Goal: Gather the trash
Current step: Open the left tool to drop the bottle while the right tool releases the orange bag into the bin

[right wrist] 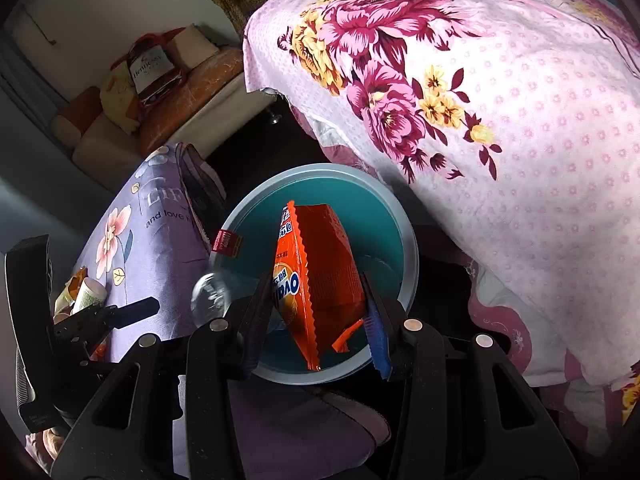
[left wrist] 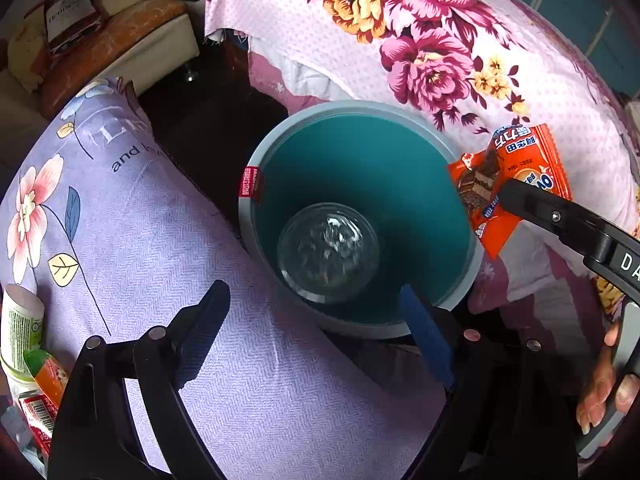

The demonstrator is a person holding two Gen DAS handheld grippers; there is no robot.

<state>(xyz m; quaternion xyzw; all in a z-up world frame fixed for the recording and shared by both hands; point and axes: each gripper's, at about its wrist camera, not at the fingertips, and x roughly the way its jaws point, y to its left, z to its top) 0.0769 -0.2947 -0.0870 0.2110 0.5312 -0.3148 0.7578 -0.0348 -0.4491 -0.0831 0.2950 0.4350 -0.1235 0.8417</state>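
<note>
A teal bin (left wrist: 400, 168) with a grey rim stands on the dark floor between two pillows; it also shows in the right wrist view (right wrist: 248, 216). A clear plastic bottle (left wrist: 328, 252) is inside it. My right gripper (right wrist: 316, 304) is shut on an orange snack wrapper (right wrist: 320, 264) and holds it above the bin's opening. In the left wrist view the wrapper (left wrist: 516, 172) hangs at the bin's right rim. My left gripper (left wrist: 316, 320) is open and empty, over the bin's near rim.
A lilac flowered pillow (left wrist: 132, 220) lies left of the bin, a pink flowered quilt (left wrist: 400, 40) right of it. More trash, a white-green tube (left wrist: 20, 328) and small packets (left wrist: 40, 420), lies at the pillow's left edge. A sofa with a boxed bottle (right wrist: 152, 68) stands behind.
</note>
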